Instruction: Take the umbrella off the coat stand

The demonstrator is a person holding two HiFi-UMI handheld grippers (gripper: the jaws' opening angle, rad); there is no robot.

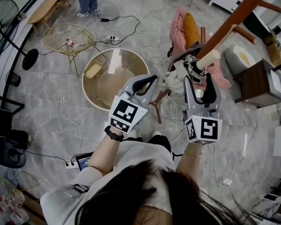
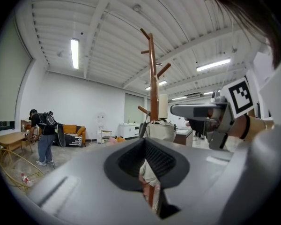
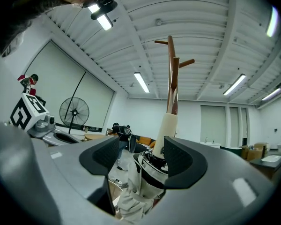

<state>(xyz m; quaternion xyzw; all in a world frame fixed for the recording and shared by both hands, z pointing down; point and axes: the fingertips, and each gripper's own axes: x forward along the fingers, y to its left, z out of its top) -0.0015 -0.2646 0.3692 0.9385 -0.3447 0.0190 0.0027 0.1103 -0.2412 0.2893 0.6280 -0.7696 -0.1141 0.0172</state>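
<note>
The right gripper's (image 3: 139, 157) ribbed dark pads stand wide apart on either side of the folded beige umbrella (image 3: 145, 184), not pressing it. Its smooth cream cylindrical handle (image 3: 167, 128) rises against the brown wooden coat stand (image 3: 172, 74). The left gripper's (image 2: 145, 150) jaws are closed to a slit.

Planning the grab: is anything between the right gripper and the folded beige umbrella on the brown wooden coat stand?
Nothing visible. The right gripper has open jaws flanking the folded beige umbrella; the brown wooden coat stand rises behind it.
</note>
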